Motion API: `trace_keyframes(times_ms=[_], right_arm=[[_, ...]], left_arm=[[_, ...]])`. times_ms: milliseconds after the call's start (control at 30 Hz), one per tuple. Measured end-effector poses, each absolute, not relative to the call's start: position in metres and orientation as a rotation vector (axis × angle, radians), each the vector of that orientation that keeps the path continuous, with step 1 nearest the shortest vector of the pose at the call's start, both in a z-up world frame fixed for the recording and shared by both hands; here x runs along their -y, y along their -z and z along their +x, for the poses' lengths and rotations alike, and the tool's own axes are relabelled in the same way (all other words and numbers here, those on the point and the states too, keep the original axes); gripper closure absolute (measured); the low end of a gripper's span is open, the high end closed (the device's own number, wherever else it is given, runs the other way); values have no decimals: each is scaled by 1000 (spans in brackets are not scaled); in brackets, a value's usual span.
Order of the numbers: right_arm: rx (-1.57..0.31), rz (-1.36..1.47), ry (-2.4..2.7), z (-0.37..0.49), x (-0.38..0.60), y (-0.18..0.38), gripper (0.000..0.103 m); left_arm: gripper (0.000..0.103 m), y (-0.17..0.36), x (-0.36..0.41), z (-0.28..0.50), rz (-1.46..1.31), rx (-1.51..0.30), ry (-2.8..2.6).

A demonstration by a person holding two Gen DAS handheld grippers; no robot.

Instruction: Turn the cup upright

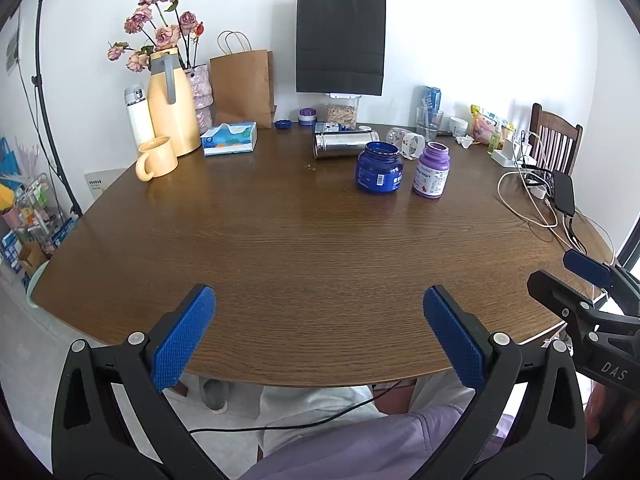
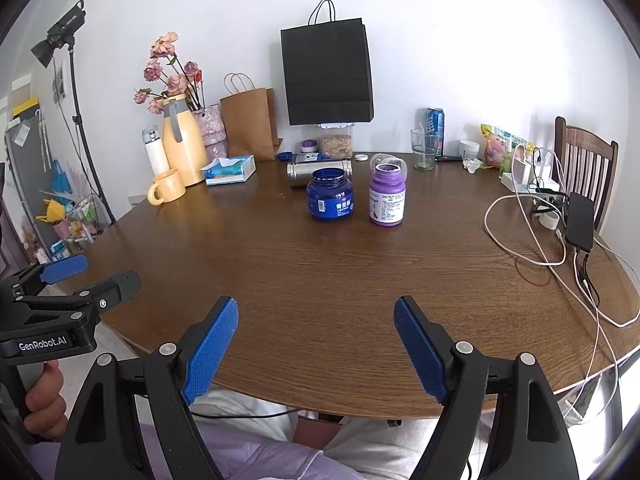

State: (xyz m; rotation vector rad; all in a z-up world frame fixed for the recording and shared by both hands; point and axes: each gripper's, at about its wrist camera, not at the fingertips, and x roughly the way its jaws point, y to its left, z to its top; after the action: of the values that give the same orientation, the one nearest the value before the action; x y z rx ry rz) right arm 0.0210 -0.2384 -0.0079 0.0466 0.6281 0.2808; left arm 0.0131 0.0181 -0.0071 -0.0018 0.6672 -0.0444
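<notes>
A steel cup [image 1: 344, 143] lies on its side at the far middle of the brown table [image 1: 280, 248], behind a blue jar [image 1: 379, 167]; it also shows in the right wrist view [image 2: 318, 172]. A clear patterned cup [image 1: 405, 142] lies on its side behind a purple bottle [image 1: 431, 170]. A yellow mug [image 1: 157, 158] stands upside down at the far left, also in the right wrist view [image 2: 168, 186]. My left gripper [image 1: 320, 336] is open and empty over the near table edge. My right gripper [image 2: 316, 346] is open and empty there too.
A yellow jug [image 1: 173, 104], white flask [image 1: 138, 114], tissue box [image 1: 229, 138] and paper bags [image 1: 242, 84] stand at the back left. A glass [image 1: 429, 123] and can [image 1: 432, 98] stand at the back right. Cables and a power bank [image 2: 579, 222] lie at the right edge.
</notes>
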Motion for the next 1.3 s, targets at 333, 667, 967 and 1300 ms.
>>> trace_keyframes(times_ms=[333, 667, 967, 1300], right_arm=[[-628, 54, -280, 22, 240, 9, 19], [-627, 58, -280, 21, 239, 9, 19], [-629, 60, -279, 22, 238, 9, 19], [-630, 60, -279, 21, 238, 9, 19]], left_arm=[[0, 6, -20, 13, -1, -667, 45], [0, 6, -21, 13, 0, -666, 42], [0, 6, -20, 13, 0, -668, 43], [0, 5, -19, 12, 4, -665, 41]])
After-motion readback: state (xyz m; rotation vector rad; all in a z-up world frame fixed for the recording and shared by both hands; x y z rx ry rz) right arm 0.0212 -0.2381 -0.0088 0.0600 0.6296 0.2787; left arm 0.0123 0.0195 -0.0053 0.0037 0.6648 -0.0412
